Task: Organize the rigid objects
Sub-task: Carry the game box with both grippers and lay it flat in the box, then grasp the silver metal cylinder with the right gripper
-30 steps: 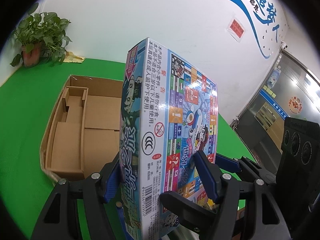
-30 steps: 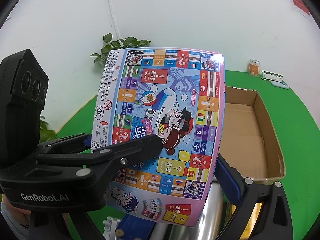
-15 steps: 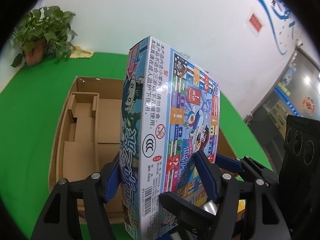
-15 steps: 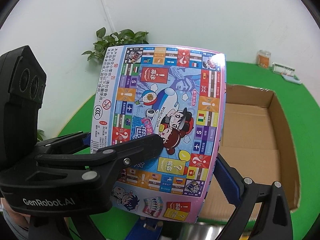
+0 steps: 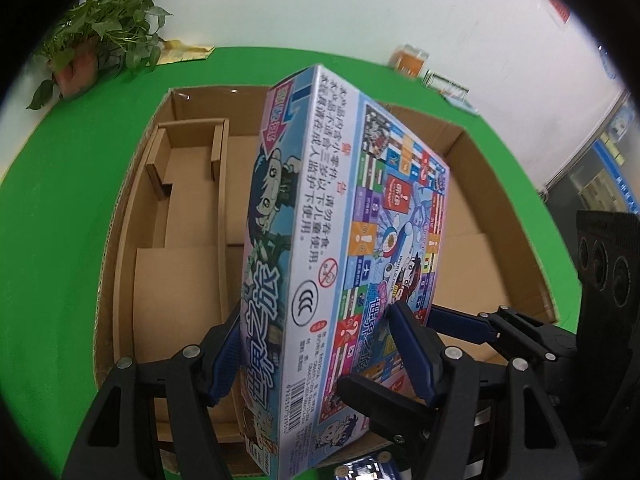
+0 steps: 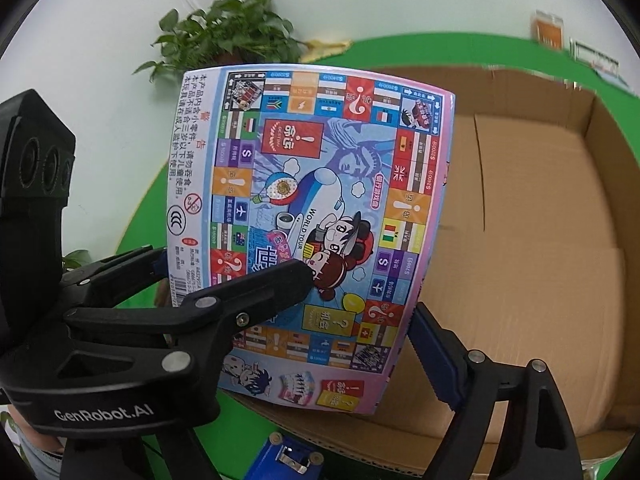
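A colourful board game box (image 5: pixel 320 248) stands on edge, held over the open cardboard carton (image 5: pixel 188 208). My left gripper (image 5: pixel 316 344) is shut on the box's narrow sides near its lower end. In the right wrist view the same game box (image 6: pixel 316 224) shows its printed face, and my right gripper (image 6: pixel 360 304) is shut across it, one black finger (image 6: pixel 276 284) lying on the face, the blue-padded one behind its right edge. The carton (image 6: pixel 532 264) lies below and to the right.
The carton holds a cardboard divider (image 5: pixel 188 152) at its left and sits on a green table (image 5: pixel 60 200). A potted plant (image 5: pixel 100 24) stands at the back left by the white wall. A small orange jar (image 5: pixel 412 60) and a flat item sit at the back right.
Both grippers have carried the game box forward and tilted it down over the carton, which now fills much more of both views. The grips have not changed.
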